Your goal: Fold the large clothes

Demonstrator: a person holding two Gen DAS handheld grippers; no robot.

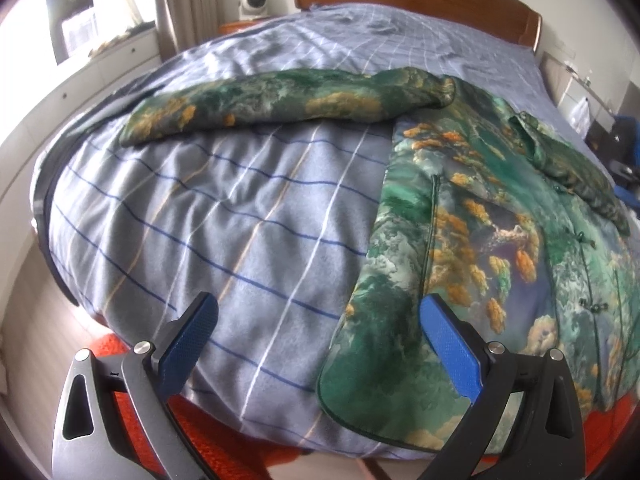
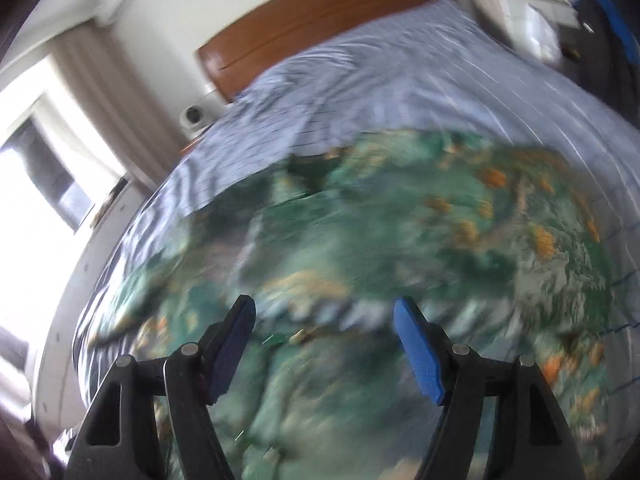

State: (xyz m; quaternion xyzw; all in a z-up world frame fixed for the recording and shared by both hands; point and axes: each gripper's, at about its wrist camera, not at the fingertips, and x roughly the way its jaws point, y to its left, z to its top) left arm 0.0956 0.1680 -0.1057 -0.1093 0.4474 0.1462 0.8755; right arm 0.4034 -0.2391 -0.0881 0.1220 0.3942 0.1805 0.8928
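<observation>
Green satin jacket with orange-gold print [image 1: 500, 216] flat on blue checked bed [image 1: 224, 216]; body runs 6-to-12, hem nearest, sleeve toward 9. Left hand-held gripper [image 1: 318, 312] open; right hand-held gripper [image 2: 324, 312] open, empty

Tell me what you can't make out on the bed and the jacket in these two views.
- Right wrist view: the green printed jacket is smeared by motion blur; its fastenings and folds are unreadable.
- Left wrist view: the jacket's right side is cut off by the picture edge, and its hem corner sits behind the left gripper.
- Bedside items: too small to name.
</observation>
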